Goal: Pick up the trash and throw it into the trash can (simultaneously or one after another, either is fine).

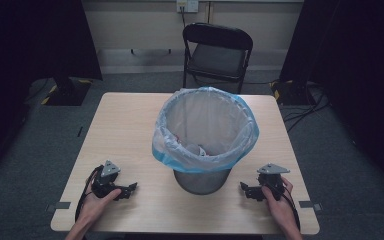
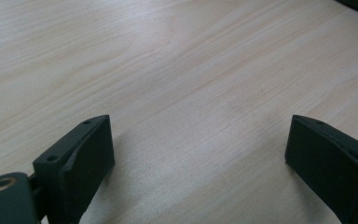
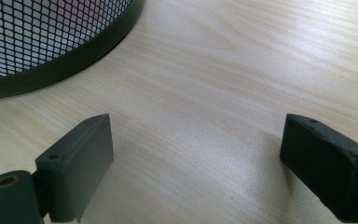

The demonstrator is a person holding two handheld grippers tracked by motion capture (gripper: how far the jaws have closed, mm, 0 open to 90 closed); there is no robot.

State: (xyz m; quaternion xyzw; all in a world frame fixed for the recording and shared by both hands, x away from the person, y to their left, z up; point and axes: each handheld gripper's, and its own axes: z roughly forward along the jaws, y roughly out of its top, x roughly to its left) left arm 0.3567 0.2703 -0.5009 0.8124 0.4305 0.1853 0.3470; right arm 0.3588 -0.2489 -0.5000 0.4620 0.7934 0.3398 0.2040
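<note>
Bin (image 1: 202, 175) with a plastic liner (image 1: 206, 127) stands mid-table (image 1: 125, 125) between both grippers, left (image 1: 130, 189) and right (image 1: 246, 190), each gaping wide, holding nothing; chair (image 1: 217, 52) behind.

— From my high view the liner bag (image 1: 206, 131) hides most of the mesh bin (image 1: 201, 181); only its base shows. Can you name what lies inside?

— No. I see small scraps (image 1: 198, 149) at the bottom, red and pale, too small to tell.

— My right gripper view cuts the bin (image 3: 51, 42) off at the top and left edges.

— And the person's forearms are cut off at the bottom edge.
</note>
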